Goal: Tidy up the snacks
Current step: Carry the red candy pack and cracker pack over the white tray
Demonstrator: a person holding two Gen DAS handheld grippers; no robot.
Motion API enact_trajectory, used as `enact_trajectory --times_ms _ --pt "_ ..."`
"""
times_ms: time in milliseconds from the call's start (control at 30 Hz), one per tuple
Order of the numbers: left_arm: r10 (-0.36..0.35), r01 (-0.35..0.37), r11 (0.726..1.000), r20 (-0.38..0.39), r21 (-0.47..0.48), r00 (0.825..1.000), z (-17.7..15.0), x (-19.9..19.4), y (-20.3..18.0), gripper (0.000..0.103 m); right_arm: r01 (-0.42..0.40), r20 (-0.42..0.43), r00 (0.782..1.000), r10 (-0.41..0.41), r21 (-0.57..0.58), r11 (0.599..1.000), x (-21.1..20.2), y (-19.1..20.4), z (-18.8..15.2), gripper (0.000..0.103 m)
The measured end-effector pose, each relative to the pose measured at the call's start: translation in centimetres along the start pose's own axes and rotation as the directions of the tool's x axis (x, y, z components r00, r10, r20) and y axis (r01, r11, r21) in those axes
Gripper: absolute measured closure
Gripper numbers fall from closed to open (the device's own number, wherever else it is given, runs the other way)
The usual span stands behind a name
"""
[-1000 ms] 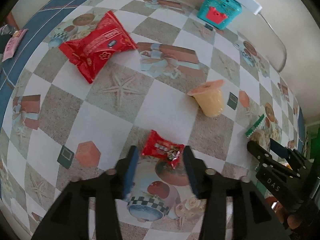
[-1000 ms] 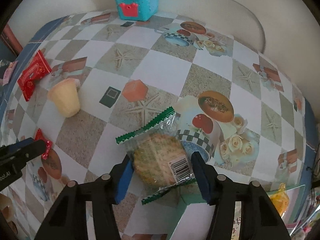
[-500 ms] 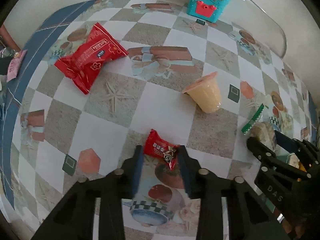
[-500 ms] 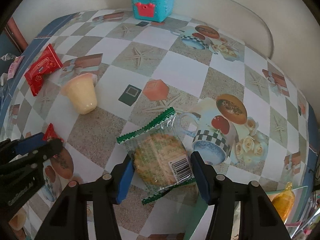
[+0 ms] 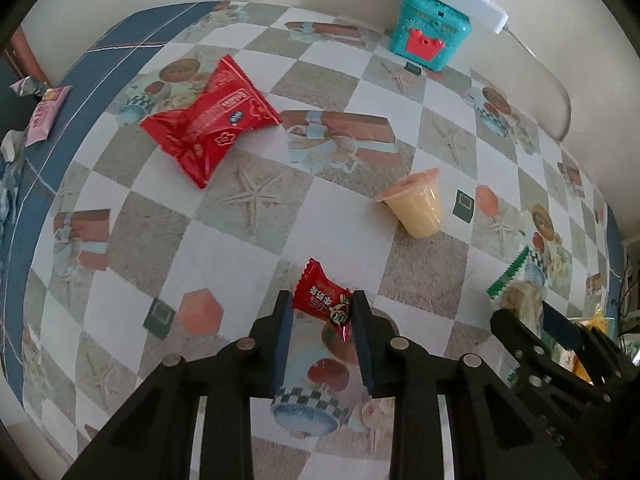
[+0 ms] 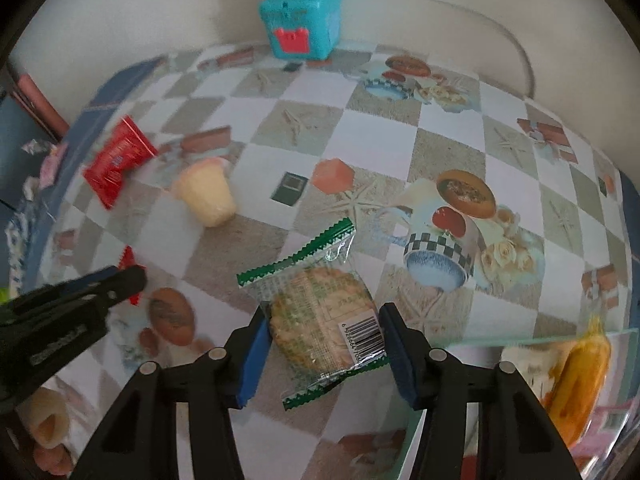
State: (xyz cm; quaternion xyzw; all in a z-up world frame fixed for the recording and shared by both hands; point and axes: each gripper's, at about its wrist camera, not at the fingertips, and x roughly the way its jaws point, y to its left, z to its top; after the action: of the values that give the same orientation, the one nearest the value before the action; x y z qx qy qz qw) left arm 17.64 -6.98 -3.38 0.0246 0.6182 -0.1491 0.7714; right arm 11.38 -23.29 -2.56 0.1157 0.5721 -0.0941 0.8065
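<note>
Left gripper [image 5: 320, 312] pinches the small red candy [image 5: 323, 300] by its body, just off the checkered tablecloth [image 5: 168, 216]. Right gripper [image 6: 322, 334] is closing on the wrapped cracker [image 6: 320, 322], pads at its sides. Candy is light, crinkly and slippery, so hold mid-body. Cracker looks brittle; grip the edges gently, not the film tails. Jelly cup [image 5: 418, 206] and red bag [image 5: 208, 126] lie beyond.

Red candy wrapper [image 5: 322, 300], green-edged clear cracker packet [image 6: 320, 316], checkered tablecloth [image 5: 256, 240], teal box [image 5: 430, 36].
</note>
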Motion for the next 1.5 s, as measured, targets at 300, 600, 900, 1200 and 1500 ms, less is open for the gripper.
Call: enact_trajectory --times_ms 300,600,900,1200,1500 --pt "0.003 -0.003 1.0 0.04 -0.015 0.999 -2.4 -4.2 0.6 0.073 -0.036 0.111 0.994 0.018 0.165 0.986 -6.0 0.4 -2.6 0.047" --pt "-0.036 0.037 0.999 0.085 -0.008 0.996 -3.8 -7.5 0.8 0.073 -0.026 0.199 0.979 -0.036 0.3 0.953 -11.1 -0.7 -6.4 0.047" --pt "-0.02 0.016 0.999 0.123 0.033 0.992 -4.4 -9.2 -1.3 0.073 0.046 0.189 0.971 -0.144 0.448 0.893 -13.1 -5.9 -9.2 0.047" --pt "-0.083 0.057 0.984 0.146 0.171 0.986 -6.2 -11.1 -8.2 0.073 0.189 0.116 0.938 -0.326 0.618 0.763 -16.2 -14.2 -13.2 0.047" --pt "-0.166 0.107 0.923 0.131 0.369 0.977 -9.9 -12.3 -17.1 0.072 0.21 0.111 0.912 -0.396 0.702 0.68 -19.3 -18.7 -15.9 0.047"
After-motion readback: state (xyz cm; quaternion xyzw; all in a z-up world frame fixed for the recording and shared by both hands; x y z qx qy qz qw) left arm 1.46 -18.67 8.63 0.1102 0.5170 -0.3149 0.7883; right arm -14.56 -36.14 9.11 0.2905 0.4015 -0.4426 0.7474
